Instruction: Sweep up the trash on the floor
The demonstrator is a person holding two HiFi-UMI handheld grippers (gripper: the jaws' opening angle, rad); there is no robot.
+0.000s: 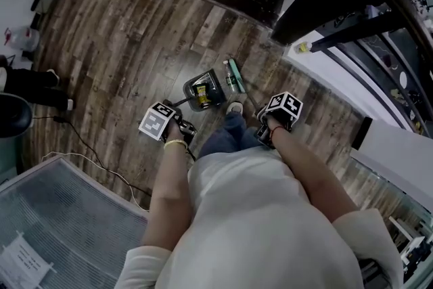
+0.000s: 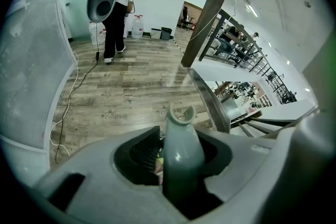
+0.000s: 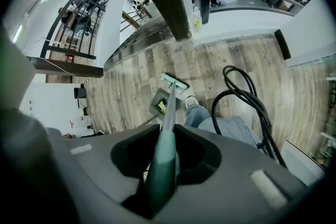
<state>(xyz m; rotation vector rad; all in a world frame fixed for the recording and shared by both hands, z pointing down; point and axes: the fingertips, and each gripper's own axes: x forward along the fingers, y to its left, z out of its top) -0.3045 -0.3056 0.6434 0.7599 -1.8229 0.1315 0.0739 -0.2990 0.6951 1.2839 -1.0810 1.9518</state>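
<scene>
— Which way does the broom run?

— From my right gripper (image 3: 163, 168) the broom handle (image 3: 169, 113) drops steeply to the wooden floor (image 3: 121, 86). Its long axis points down and away from me, ending in the broom head (image 3: 174, 82). The jaws are clenched on the handle from both sides.

— And the dustpan?

— My left gripper (image 2: 178, 178) is clamped on the dustpan handle (image 2: 181, 139), a grey-green shaft standing up between the jaws with a small U-shaped clip at its tip. From the head view the dustpan (image 1: 216, 81) sits on the floor just ahead of my shoe (image 1: 235, 107), and the broom head lies right beside its right edge, its strip running roughly away from me.

— How do they look?

— The broom is teal, with a slim handle and a narrow flat head. The dustpan is a dark tray with yellow trash (image 1: 200, 91) inside.

— Does anything show in only one view?

— The left gripper view shows a person in black (image 2: 113, 34) standing far across the room and a white cable (image 2: 68, 97) on the boards. Only the right gripper view shows a black cable (image 3: 241, 97) looped near my leg.
</scene>
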